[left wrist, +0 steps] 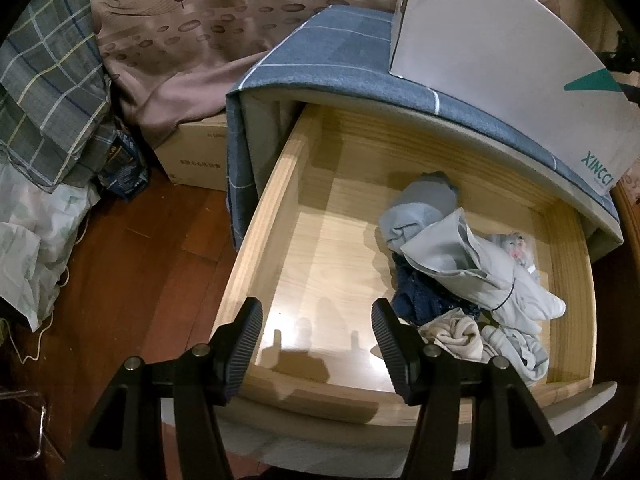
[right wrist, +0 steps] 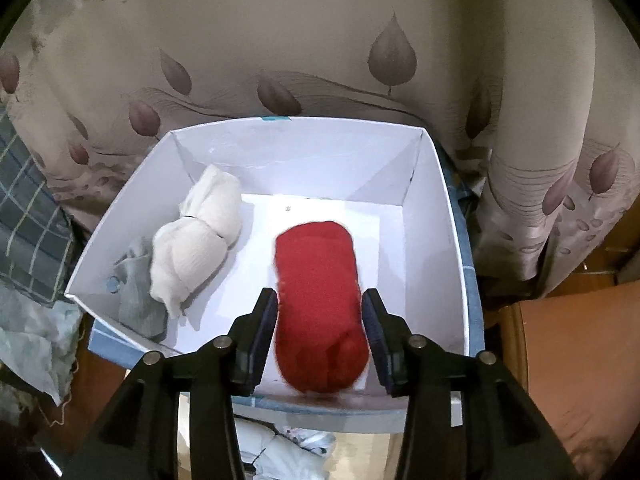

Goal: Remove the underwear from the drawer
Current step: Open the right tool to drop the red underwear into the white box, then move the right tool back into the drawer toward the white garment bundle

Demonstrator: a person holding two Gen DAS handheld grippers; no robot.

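Ahead of the left gripper's fingers, a patterned curtain [left wrist: 192, 40] hangs at the back, and below it stands a nightstand draped in a blue checked cloth [left wrist: 320, 64]. On that cloth, beyond and to the right of the fingers, sits a white box [left wrist: 500, 52]. The wooden drawer [left wrist: 280, 208] is pulled out directly under the fingertips, its bare bottom showing between them. A heap of underwear [left wrist: 460, 272] in pale blue, grey, navy and cream lies in the drawer just past the right finger, reaching back toward the far right corner. The left gripper [left wrist: 318, 344] hovers over the drawer's near edge with its fingers spread apart and nothing between them.

In the right wrist view, the white box [right wrist: 436, 216] lies open beneath the fingers. A red rolled garment [right wrist: 320, 304] lies on its floor, running from between the fingertips away from them. The right gripper [right wrist: 320, 334] has its fingers released, a sliver of gap on each side of the roll. A cream rolled garment [right wrist: 196, 240] and a grey garment [right wrist: 140, 280] lie ahead and to the left of the left finger.
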